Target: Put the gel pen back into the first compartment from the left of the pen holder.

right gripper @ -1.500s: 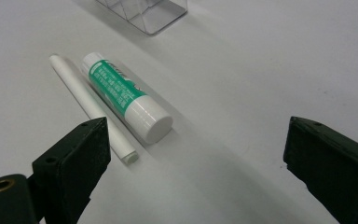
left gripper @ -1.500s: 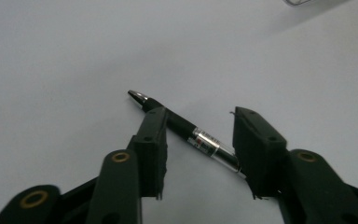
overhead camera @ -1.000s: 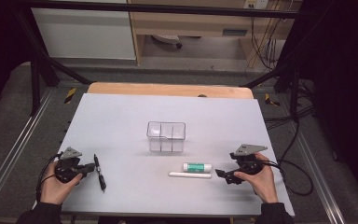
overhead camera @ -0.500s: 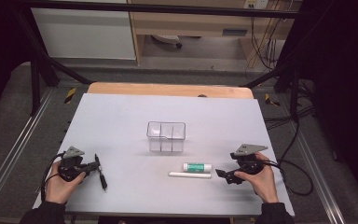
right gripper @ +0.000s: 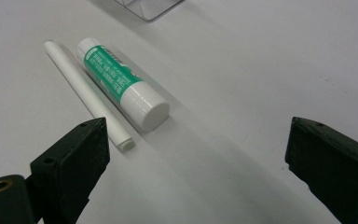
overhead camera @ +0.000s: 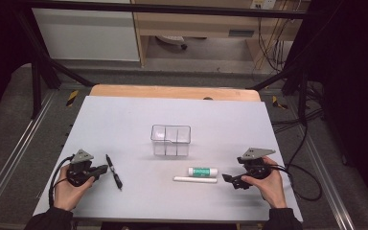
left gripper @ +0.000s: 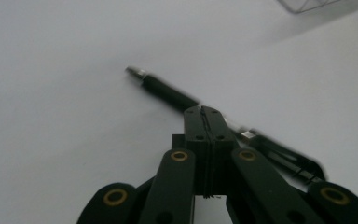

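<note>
While both my hands rested near the table's (overhead camera: 124,120) front edge, my left gripper (overhead camera: 101,168) sat with its jaws pressed flat together and nothing between them. Its closed tip lay just beside the black pen (overhead camera: 113,170), which stretched across the grey surface at a slant. From the left gripper view, that pen (left gripper: 168,92) passed right behind the closed jaw tip, its metal end pointing up and away; I could not tell whether the tip touched the barrel. I judged I would have to spread those jaws before the pen could be taken at all.

My right gripper (overhead camera: 227,178) was the opposite case: jaws wide apart, aimed at the two things lying ahead of it. In the right gripper view the green and white glue stick (right gripper: 122,83) lay on its side with its white cap toward me, and the thin white stick (right gripper: 86,92) lay alongside, touching or very nearly so. Neither was between the jaws yet. Holding the jaws so wide made sense to me, since the glue stick is round and likely to roll if nudged.

Farther back, at the middle of the table, stood the clear divided box (overhead camera: 171,140), upright and apparently empty, well apart from both grippers; I took it for the place these things were meant to go
</note>
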The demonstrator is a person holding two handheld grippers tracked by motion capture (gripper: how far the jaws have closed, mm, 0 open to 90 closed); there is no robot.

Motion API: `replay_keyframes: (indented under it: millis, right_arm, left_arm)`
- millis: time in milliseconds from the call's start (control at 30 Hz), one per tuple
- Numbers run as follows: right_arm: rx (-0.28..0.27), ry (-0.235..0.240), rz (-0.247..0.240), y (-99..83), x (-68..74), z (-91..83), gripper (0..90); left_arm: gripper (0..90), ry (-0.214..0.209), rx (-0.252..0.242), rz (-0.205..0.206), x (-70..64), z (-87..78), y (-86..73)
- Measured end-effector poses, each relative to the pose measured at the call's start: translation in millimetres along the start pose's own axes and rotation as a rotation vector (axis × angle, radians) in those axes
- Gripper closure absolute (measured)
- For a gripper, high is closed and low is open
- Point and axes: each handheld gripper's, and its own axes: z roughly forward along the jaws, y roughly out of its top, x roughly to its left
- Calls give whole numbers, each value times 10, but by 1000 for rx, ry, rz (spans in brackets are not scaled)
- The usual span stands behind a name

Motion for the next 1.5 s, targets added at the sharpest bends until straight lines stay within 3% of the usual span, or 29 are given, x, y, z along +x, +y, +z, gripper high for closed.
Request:
replay_keyframes:
  millis: [133, 300, 667, 1033, 1500]
  right_arm:
    - [-1, -1, -1, 0, -2, -3, 70]
    - [-3, -2, -2, -3, -8, -9, 70]
    - [3, 1, 0, -8, -9, -8, 68]
    - [3, -2, 3, -15, -16, -13, 67]
    - [9, 0, 4, -16, -14, -13, 66]
  left_arm:
    - [891, -39, -7, 19, -140, 15, 55]
    - [891, -72, 39, 49, -290, 89, 67]
    - [893, -123, 160, 62, -373, 113, 5]
    - [894, -111, 221, 84, -322, -6, -72]
    - [894, -35, 225, 86, -143, -132, -127]
